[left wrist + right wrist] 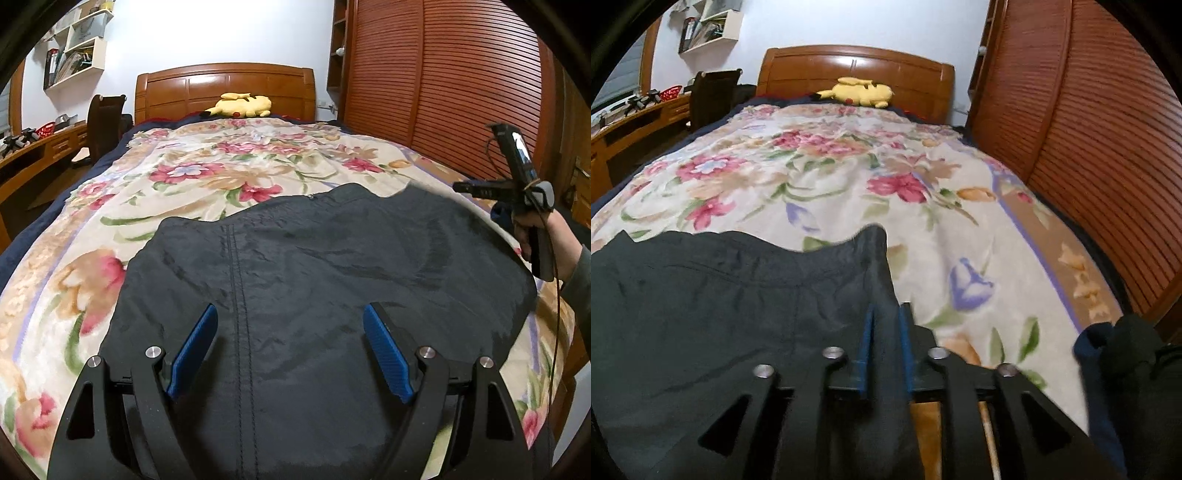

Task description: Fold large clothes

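Jacket lies under my left gripper, spread wide, empty. My right gripper, nearly closed, pinches its edge; I should lift evenly, folding inward.

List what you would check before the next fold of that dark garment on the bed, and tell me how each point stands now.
1. Dark garment lies spread on the floral blanket: ok.
2. Right gripper has cloth between its fingers: ok, the garment's right edge sits there.
3. Right grip is firm: cannot tell; the fingers are narrow but not fully shut.
4. Left gripper holds cloth: not ok, fingers wide open above the garment.
5. Blanket beyond the garment free for folding: ok.
6. Yellow plush toy out of the way: ok, at the headboard.
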### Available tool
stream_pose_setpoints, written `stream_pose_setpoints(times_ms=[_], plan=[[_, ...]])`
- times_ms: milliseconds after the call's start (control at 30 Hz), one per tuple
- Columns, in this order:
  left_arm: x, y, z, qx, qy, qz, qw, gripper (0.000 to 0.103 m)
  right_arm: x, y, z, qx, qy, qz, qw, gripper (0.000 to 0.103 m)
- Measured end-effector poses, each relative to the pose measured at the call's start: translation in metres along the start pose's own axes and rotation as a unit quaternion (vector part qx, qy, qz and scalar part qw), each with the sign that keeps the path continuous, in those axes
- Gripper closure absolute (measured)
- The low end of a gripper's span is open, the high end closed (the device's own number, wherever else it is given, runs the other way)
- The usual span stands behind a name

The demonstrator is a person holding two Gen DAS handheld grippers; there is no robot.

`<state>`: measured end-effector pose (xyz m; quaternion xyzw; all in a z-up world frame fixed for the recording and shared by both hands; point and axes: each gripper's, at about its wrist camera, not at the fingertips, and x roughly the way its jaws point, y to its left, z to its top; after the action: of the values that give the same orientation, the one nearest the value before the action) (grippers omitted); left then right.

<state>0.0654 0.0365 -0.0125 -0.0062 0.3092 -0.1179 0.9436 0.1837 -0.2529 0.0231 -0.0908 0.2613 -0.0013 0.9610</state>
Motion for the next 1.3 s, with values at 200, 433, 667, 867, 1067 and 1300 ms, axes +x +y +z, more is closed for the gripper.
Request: stream_pose_setpoints(times_ms=[200,433,667,867,1067,1300], plan=[[-0.006,-0.005,-0.005,0.008,0.004,-0.009,0.9999,0.021,-0.038,0.020,-0.019,-0.020,-0.018,0.050,0.998,0.048],[-0.001,-0.008,-0.009,0.016,0.018,-0.006,0.9997,0.021,-0.069,0.063,-0.062,-0.067,-0.009,0.126,0.990,0.048],[0.011,-0.002,-0.013,0.007,0.041,0.002,0.9991,0.021,-0.093,0.083,-0.077,-0.085,-0.007,0.174,0.981,0.048],[0.012,-0.002,-0.015,0.005,0.045,0.005,0.9989,0.021,-0.100,0.085,-0.076,-0.101,0.000,0.195,0.976,0.048],[0.012,0.001,-0.015,0.001,0.045,0.005,0.9990,0.021,-0.076,0.085,-0.047,-0.103,0.006,0.183,0.978,0.048],[0.011,0.005,-0.014,-0.007,0.045,-0.005,0.9989,0.021,-0.003,0.097,0.009,-0.091,0.060,0.182,0.977,0.048]])
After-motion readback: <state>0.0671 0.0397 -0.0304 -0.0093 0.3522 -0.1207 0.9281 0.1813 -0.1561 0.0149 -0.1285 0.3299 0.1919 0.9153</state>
